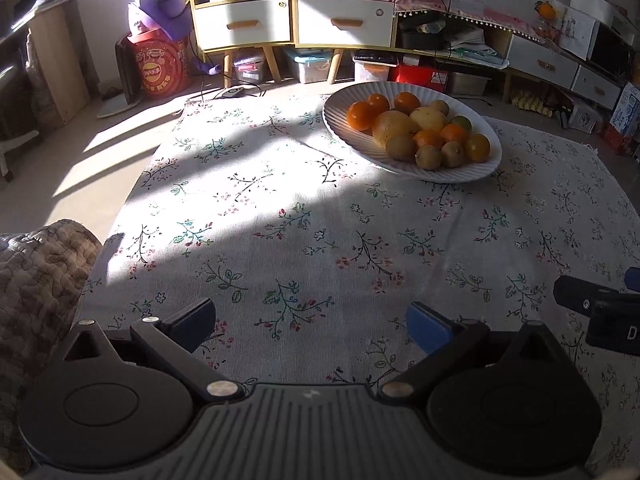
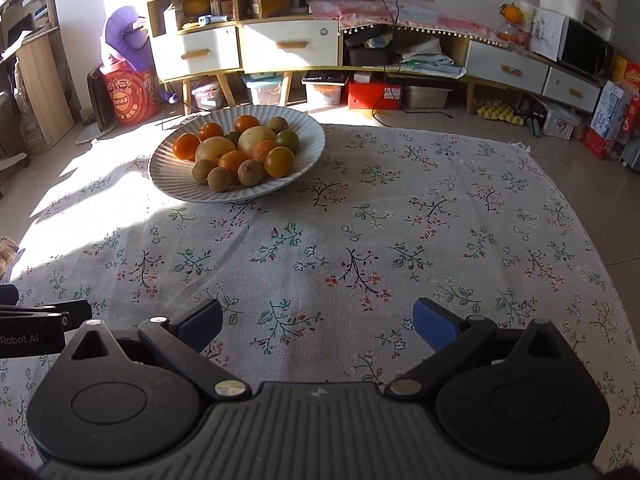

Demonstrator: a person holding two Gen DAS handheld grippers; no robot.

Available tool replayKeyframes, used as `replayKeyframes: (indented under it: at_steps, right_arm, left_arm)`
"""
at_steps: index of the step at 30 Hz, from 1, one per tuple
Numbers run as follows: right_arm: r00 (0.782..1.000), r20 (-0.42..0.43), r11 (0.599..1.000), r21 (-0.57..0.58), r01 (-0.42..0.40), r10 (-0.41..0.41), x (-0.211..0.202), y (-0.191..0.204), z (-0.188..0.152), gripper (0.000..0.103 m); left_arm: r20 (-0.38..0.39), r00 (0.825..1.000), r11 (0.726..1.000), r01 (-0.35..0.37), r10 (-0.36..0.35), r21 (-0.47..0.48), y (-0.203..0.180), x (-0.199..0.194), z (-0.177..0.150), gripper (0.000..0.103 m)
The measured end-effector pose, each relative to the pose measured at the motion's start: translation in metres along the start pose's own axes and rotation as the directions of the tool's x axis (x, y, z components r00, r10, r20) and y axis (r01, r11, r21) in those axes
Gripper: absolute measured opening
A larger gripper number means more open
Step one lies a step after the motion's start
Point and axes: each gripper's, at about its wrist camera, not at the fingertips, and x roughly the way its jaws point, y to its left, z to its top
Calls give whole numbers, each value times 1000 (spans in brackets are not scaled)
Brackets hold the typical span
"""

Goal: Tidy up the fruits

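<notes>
A white ribbed plate (image 1: 340,120) (image 2: 308,140) at the far side of the floral tablecloth (image 1: 280,232) (image 2: 400,220) holds several fruits: oranges (image 1: 360,115) (image 2: 186,146), brown kiwis (image 1: 400,147) (image 2: 219,179), and two larger pale yellow fruits (image 1: 394,124) (image 2: 215,149). My left gripper (image 1: 312,320) is open and empty over the near cloth, well short of the plate. My right gripper (image 2: 318,320) is also open and empty over the near cloth. Each gripper shows at the edge of the other's view.
A quilted cushion (image 1: 36,272) lies at the table's near left edge. Beyond the table stand white-drawer cabinets (image 2: 280,46), storage boxes (image 2: 264,92), a red bucket (image 1: 164,66) and a low TV unit (image 2: 520,68) on the floor.
</notes>
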Motion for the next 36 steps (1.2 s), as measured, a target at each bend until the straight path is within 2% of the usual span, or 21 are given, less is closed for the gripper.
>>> replayKeyframes:
  at_steps: [8, 36]
  right_arm:
    - [1000, 12, 999, -31, 18, -18, -2, 7, -3, 102]
    - [1000, 5, 997, -75, 28, -28, -2, 16, -7, 102]
  left_arm:
    - [0, 1000, 999, -10, 10, 40, -14, -2, -8, 93]
    - [14, 1000, 1000, -14, 13, 28, -17, -5, -9, 93]
